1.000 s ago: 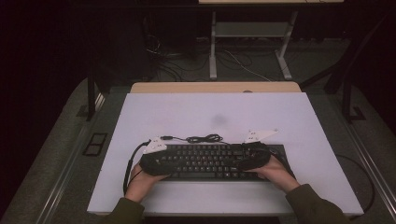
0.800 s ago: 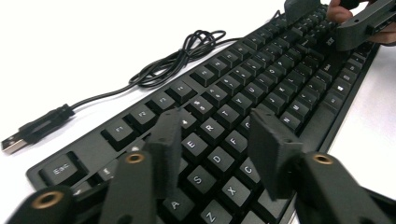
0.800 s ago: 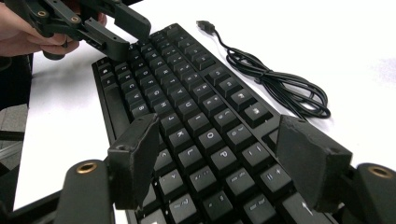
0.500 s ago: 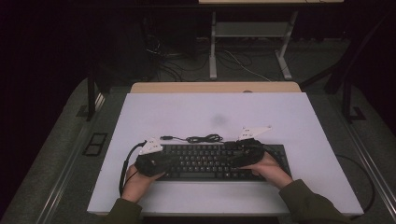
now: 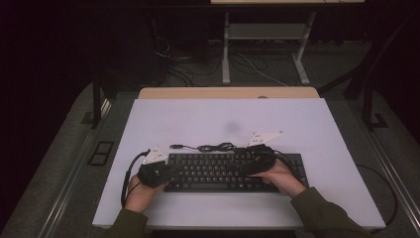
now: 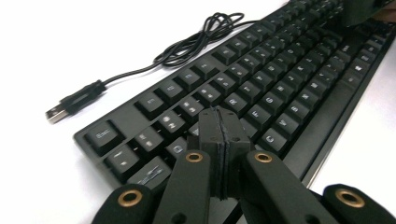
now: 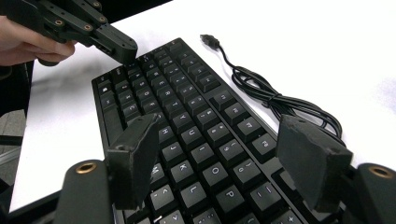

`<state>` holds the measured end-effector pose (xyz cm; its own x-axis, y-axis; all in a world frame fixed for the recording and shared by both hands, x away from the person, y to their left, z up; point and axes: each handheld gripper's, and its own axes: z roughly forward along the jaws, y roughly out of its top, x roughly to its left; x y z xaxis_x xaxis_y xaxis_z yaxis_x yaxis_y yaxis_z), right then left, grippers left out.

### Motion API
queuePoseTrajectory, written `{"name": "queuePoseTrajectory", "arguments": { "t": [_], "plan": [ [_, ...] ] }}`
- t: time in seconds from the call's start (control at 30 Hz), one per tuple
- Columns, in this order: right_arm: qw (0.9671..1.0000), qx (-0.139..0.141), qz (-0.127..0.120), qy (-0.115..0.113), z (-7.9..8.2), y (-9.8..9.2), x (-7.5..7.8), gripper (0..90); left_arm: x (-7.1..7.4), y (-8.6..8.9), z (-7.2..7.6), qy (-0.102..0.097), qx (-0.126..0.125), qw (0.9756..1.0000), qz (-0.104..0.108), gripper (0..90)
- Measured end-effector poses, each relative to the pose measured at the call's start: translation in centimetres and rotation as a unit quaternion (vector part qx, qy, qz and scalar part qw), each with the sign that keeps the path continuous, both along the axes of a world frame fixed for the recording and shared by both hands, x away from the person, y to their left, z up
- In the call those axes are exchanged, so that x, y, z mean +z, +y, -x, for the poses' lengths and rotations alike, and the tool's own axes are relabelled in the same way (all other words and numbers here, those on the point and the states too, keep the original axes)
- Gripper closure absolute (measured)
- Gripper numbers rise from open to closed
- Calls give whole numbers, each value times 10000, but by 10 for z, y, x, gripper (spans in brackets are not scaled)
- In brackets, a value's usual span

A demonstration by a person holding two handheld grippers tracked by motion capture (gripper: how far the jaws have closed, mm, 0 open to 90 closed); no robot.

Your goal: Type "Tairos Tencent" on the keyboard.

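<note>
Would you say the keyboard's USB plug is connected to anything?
No, the USB plug lies loose on the white table beside the keyboard, its metal end bare.

High overhead view, two close gripper views; shared keyboard (image 5: pixel 233 172).

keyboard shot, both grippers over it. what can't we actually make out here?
- Keyboard, high view: key legends too small; both ends covered by the left gripper and right gripper.
- Left gripper view: whether the shut fingers press a key; they hide their own tips.
- Right gripper view: the keyboard's near rows are cut off by the bottom edge and covered by the open fingers.
- USB plug: blurred.
</note>
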<state>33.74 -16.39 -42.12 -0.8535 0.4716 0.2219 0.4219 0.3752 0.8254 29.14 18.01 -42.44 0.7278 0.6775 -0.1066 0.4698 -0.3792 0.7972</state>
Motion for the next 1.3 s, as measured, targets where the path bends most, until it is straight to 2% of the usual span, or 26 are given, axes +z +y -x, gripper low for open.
{"name": "queuePoseTrajectory", "arguments": {
  "t": [0.17, 0.33, 0.6, 1.07, 1.17, 1.27, 1.3],
  "plan": [
    [10000, 1, -4, 27, -2, 5, 0, 299, -3, 3, 1, 31, 55, 10000, 13, 893],
    [10000, 10, -83, -5, -3, 8, 0, 299, -7, 1, 0, 19, 18, 9999, -167, 893],
    [10000, 67, -48, -14, -1, 11, -3, 299, -9, -2, -1, 65, -112, 9996, -247, 893],
    [9999, 85, 66, -29, -1, 13, -6, 299, -12, -3, -3, 132, -92, 9997, -179, 892],
    [9999, 92, 88, -47, 0, 14, -6, 299, -13, -3, -4, 142, -127, 9995, -257, 892],
    [9999, 104, 115, -38, 0, 15, -7, 299, -14, -5, -3, 164, -137, 9995, -215, 892],
    [9999, 109, 121, -38, 0, 15, -7, 300, -14, -5, -4, 147, -173, 9994, -260, 893]
  ]
}}
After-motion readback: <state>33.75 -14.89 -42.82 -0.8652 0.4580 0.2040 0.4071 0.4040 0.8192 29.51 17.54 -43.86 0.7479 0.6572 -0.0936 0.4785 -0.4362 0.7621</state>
